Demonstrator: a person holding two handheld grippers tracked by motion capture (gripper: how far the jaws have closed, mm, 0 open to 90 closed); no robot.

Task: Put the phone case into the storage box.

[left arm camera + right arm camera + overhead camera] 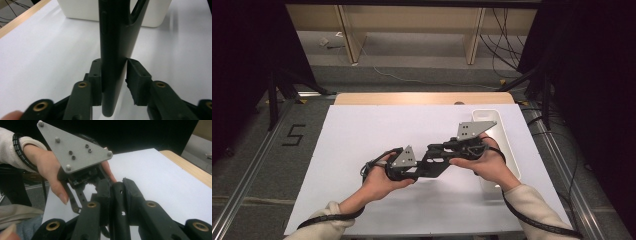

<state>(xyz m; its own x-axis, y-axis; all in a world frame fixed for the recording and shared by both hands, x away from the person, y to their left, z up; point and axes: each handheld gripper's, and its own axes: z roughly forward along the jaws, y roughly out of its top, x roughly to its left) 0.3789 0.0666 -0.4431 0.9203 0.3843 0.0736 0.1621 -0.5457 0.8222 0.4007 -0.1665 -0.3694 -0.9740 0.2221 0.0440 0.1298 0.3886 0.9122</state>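
The high view shows the whole scene: a white worktop (362,135) with a wooden strip along its far edge, and a white tray (513,152) which lies along the right edge. Near the middle, a little toward the near edge, the person holds the left gripper (428,170) and the right gripper (435,149) with the tips turned to each other. A dark flat piece (439,159) is between them, lifted above the sheet.

The left gripper view shows what the high view hides: the piece (115,37) stands on its edge between the two pads, and the end of the tray is behind it. One pad (96,75) lies flat against the piece. The other pad (136,80) comes to the piece at its tip only, and a thin bright gap shows lower down. So I cannot tell if these jaws really press it.

In the right gripper view the jaws are pressed together on the narrow edge of the same piece (117,205). Behind it there is the left hand (47,167) under its grey plate.

The left half of the worktop and its far side are free. On the right side the tray is near to the right hand.
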